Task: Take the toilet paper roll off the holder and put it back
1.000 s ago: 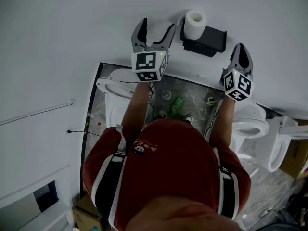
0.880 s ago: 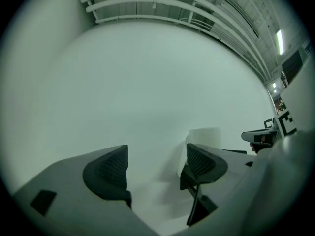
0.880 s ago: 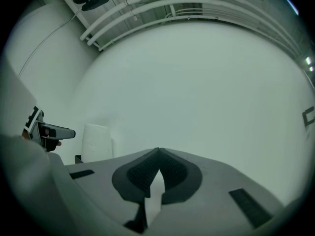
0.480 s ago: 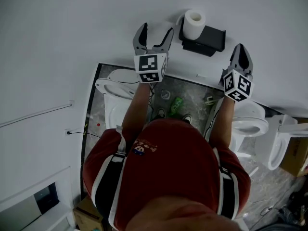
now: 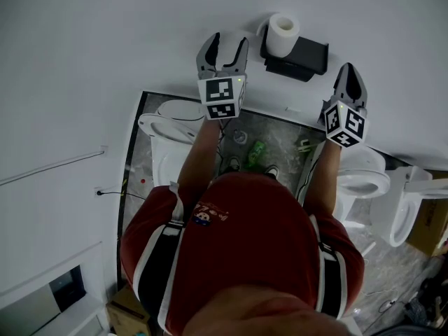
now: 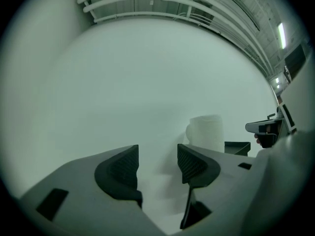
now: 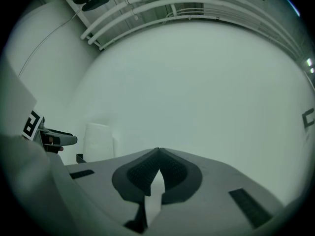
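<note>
A white toilet paper roll (image 5: 284,33) stands upright on a black holder (image 5: 301,58) fixed to the white wall. My left gripper (image 5: 222,47) is left of the roll and apart from it, pointing at the wall. Its jaws have just been closing and still stand open with nothing between them. In the left gripper view the roll (image 6: 206,132) shows beyond the right jaw of that gripper (image 6: 157,154), next to the holder (image 6: 237,147). My right gripper (image 5: 349,82) is right of the holder, shut and empty. In its own view this gripper (image 7: 158,154) faces bare wall, the roll (image 7: 98,139) far left.
Below the wall stand white toilets (image 5: 168,128) (image 5: 364,180) (image 5: 409,208) on a grey floor. A green bottle (image 5: 256,152) and small items lie on the floor between them. A cardboard box (image 5: 430,229) sits at the right edge.
The left gripper's jaws have narrowed and it has shifted slightly toward the roll. The right gripper and the roll have not moved.
</note>
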Demonstrator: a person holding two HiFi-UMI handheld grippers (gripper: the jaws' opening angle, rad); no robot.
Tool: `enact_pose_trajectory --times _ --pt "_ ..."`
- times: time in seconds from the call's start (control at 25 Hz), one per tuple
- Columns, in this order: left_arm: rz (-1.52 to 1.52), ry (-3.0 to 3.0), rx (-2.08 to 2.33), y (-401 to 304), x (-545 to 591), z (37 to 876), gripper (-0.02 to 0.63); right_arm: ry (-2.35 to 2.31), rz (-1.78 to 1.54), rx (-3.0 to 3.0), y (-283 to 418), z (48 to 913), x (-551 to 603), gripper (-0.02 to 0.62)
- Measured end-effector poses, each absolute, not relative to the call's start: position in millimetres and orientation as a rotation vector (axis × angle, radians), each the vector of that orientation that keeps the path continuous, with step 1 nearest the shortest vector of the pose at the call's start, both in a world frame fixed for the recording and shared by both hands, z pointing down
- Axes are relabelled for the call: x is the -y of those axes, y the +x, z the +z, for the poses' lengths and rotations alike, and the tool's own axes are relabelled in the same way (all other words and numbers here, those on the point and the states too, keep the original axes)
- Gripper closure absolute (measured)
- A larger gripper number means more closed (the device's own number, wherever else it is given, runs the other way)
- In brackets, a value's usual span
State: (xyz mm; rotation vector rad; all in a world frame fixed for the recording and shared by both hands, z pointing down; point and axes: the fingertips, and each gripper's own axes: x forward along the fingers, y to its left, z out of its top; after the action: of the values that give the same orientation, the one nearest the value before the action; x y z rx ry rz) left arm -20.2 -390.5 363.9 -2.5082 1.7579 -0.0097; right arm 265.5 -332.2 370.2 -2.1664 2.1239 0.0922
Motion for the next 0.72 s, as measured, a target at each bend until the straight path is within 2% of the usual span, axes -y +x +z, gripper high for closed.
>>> enact_pose_trajectory --times 0.12,0.24,0.28,0.48,0.72 --pt "-0.028 -2.489 -1.773 -21.3 392.4 367.1 0.380 -2.163 0.098 -2.136 264.4 368.9 332.5 0.589" --pt "-0.018 -2.416 -1.810 -27.6 393.4 366.4 0.534 -2.160 0.096 -2.138 264.9 369.4 332.6 0.589" --pt "-0.017 -2.411 -1.816 -28.4 394.2 367.5 0.559 -2.161 0.095 -2.138 265.3 370.2 332.7 0.589" --pt "-0.009 -2.449 -1.799 -24.3 395.9 372.4 0.586 -2.164 0.094 -2.133 269.3 370.7 333.5 0.589" --pt "-0.017 -2.449 -1.772 -20.0 395.9 370.4 0.586 -2.155 0.113 -2.152 266.2 367.7 334.5 0.589"
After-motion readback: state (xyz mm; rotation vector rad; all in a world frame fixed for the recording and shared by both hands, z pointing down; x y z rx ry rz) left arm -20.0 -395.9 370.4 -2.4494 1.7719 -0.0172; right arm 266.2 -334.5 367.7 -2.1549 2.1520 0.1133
